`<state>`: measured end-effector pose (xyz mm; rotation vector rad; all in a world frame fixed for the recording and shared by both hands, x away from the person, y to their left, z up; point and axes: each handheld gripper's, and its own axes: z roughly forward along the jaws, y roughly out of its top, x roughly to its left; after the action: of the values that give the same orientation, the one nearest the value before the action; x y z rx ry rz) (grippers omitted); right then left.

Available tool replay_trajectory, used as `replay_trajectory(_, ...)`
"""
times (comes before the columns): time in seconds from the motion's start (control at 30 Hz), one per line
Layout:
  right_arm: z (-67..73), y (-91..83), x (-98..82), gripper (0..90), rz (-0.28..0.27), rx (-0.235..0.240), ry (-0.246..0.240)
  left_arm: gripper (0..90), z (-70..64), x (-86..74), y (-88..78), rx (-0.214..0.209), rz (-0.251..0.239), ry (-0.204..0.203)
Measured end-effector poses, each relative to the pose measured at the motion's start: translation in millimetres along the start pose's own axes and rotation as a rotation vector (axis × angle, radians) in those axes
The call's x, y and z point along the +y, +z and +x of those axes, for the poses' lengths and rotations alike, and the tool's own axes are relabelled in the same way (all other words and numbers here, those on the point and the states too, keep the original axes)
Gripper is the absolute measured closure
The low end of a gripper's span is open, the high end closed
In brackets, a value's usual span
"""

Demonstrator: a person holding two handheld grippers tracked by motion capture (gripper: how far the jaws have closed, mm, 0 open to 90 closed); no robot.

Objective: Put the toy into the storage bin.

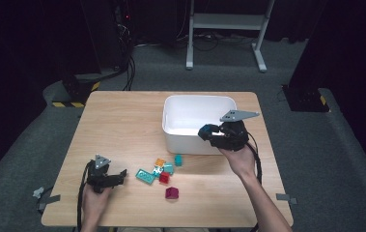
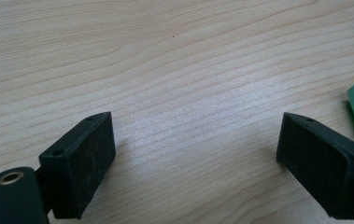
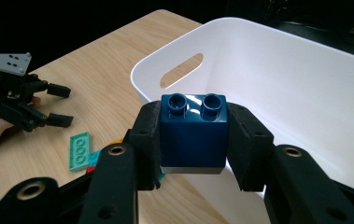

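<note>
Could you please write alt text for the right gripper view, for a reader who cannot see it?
The right claw grips a dark blue two-stud brick between its black jaws, at the near rim of a white bin with a handle slot. To the left on the wooden table are a teal flat brick and the left claw, open.

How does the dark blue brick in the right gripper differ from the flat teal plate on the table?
The dark blue brick is tall with two studs on top; the flat teal plate is thin with more studs. The brick is held above the table, clamped by the right gripper next to the white bin; the plate lies free on the table. Both are studded toy bricks.
</note>
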<state>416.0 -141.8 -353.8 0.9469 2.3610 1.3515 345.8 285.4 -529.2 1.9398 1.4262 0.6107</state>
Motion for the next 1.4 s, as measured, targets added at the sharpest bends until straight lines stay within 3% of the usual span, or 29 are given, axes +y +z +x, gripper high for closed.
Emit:
replay_trajectory(0.47,-13.6,8.1,14.5,59.0,0.006,-0.053,0.014,11.5,0.0,0.0,0.0,0.000,0.000,0.000)
replay_trajectory(1.4,-41.1,39.6,19.8,58.8,0.074,-0.130,0.059,11.5,0.1,0.2,0.2,0.000,0.000,-0.001)
